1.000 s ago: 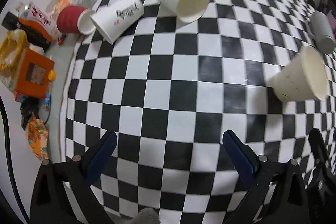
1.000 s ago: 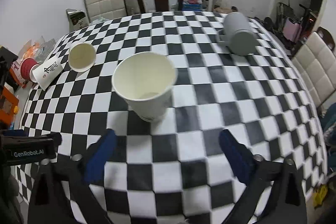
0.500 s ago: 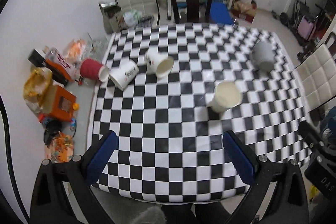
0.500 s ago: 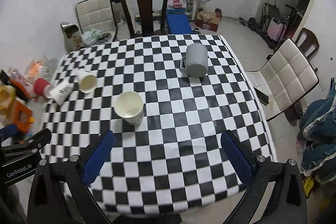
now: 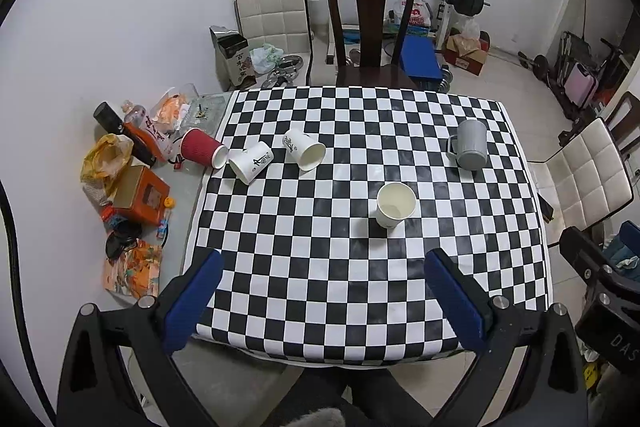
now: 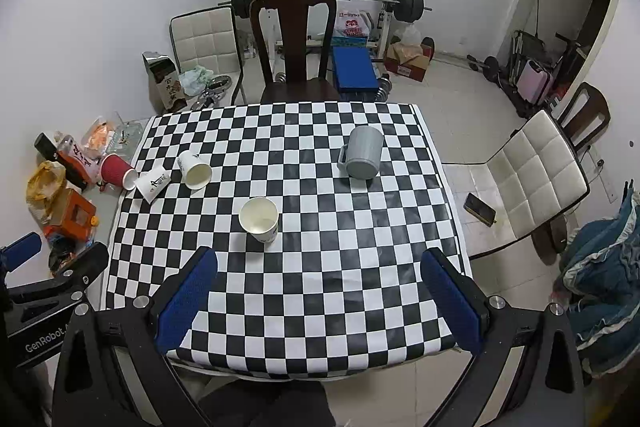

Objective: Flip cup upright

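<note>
left wrist view looks down on the checkered table (image 5: 360, 291) from well above and behind its near edge. taking the plain white cup (image 5: 395, 204) that stands upright mid-table as the landmark, and reading left to right: a red cup (image 5: 198, 152) lies on its side far to the left of it, half off the table edge, mouth turned toward the landmark. touching it, a printed white cup (image 5: 251, 166) also lies on its side. just beside that, a second printed cup (image 5: 305, 148) lies with its open mouth facing down-right toward the landmark, so its long axis runs from up-left to down-right. to the right of the landmark and farther back, a grey mug (image 5: 469, 149) looks to be resting mouth down, handle to the left, though this is hard to confirm.

left claw (image 5: 320, 297) is spread wide and holds nothing; right claw (image 6: 320, 301) is likewise wide apart and empty. both hang well apart from every cup.

judging by position, the fallen cups all lie left of the landmark, so the left claw is the nearer one, and the second printed cup is the easiest to reach. coming in across its long axis, pinching the wall near the rim, would suit a turn to upright.
</note>
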